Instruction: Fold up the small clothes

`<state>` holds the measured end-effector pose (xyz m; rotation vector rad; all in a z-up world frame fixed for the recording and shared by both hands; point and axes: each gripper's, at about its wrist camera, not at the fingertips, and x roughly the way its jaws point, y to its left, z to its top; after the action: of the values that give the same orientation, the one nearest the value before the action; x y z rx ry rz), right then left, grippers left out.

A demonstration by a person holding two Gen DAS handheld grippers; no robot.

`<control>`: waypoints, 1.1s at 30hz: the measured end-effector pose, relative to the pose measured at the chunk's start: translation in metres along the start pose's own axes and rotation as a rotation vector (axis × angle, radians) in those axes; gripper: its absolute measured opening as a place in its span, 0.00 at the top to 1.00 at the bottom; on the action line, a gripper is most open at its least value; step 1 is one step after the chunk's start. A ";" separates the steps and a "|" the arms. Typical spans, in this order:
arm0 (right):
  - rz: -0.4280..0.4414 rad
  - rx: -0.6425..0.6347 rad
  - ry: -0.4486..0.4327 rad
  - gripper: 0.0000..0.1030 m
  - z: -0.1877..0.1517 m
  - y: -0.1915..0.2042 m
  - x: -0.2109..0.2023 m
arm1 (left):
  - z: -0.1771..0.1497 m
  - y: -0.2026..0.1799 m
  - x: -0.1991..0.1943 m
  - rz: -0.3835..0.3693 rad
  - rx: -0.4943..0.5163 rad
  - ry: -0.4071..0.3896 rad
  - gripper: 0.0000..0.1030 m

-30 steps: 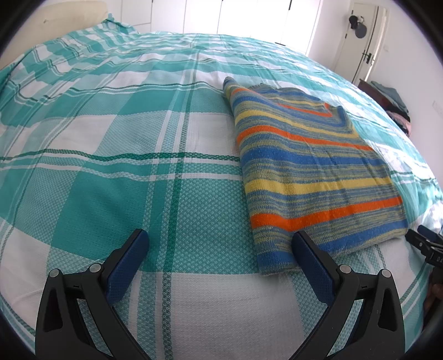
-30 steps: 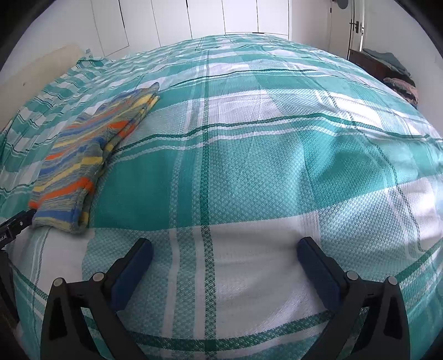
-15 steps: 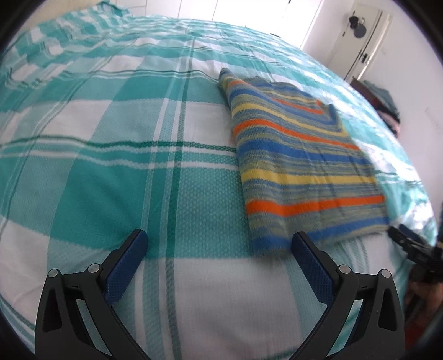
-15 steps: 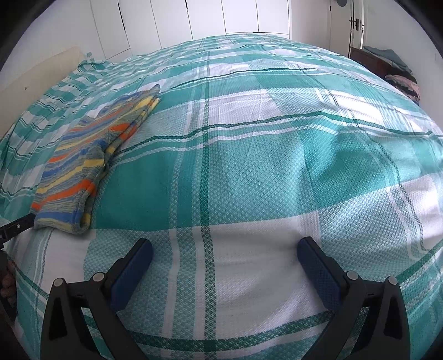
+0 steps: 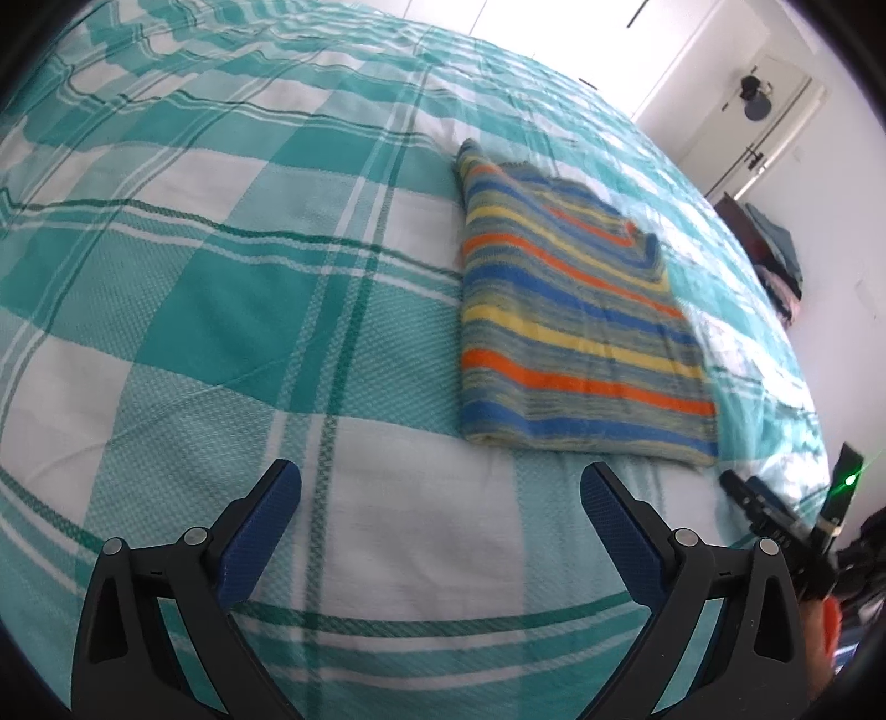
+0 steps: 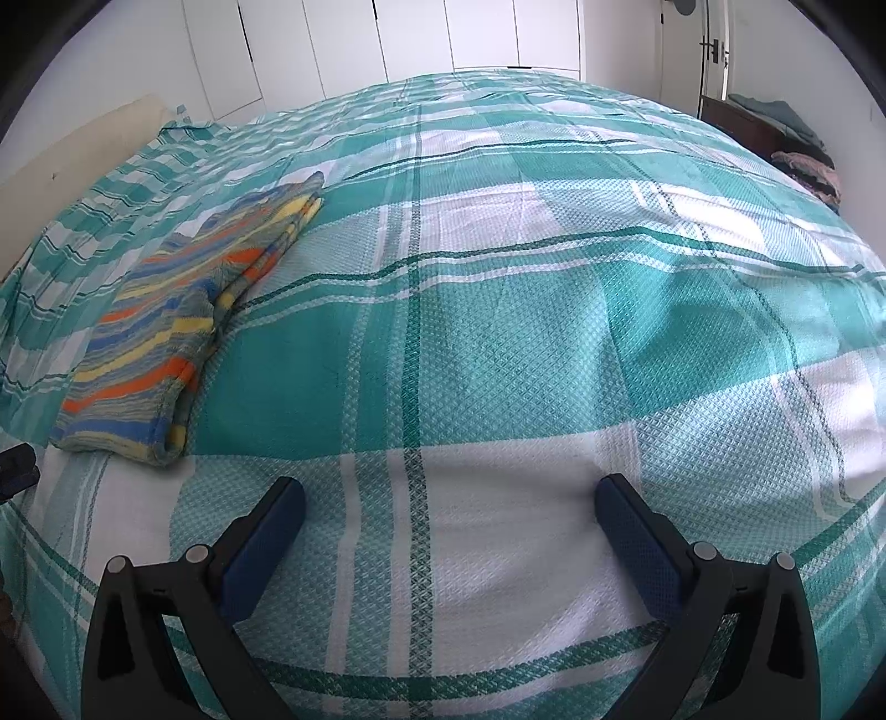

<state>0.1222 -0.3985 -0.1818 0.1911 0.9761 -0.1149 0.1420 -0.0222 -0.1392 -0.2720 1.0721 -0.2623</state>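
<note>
left hand-held gripper (image 5: 440,487) drawn back (jaws apart) | striped sweater (image 5: 570,338) unmoved

This is a bedroom in a home. A big bed (image 6: 498,332) fills almost the whole view, and it is covered with a blanket in green and white squares. A folded striped sweater (image 5: 565,332) lies on the bed, near its front edge. Behind the far edge of the bed stand tall white cupboard doors (image 6: 343,50), like a wardrobe. At the left edge of the bed there is a pale headboard (image 6: 72,149). Past the right edge, a white door (image 5: 758,122) with a dark handle is set in a white wall. Beside it, a dark low shelf (image 6: 742,124) holds a pile of folded clothes (image 6: 797,138)
</note>
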 end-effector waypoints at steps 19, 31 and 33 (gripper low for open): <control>0.711 0.273 -0.018 0.05 0.065 -0.024 -0.018 | 0.050 -0.001 0.039 -0.242 0.043 0.010 0.04; 0.884 0.300 0.213 0.29 0.187 0.040 0.167 | 0.064 -0.014 0.070 -0.409 0.121 0.080 0.30; 0.956 0.319 0.280 0.39 0.197 0.048 0.185 | 0.064 -0.015 0.073 -0.442 0.111 0.101 0.35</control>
<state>0.3936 -0.3951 -0.2234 0.9633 1.0485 0.6524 0.2309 -0.0553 -0.1650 -0.3978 1.0852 -0.7356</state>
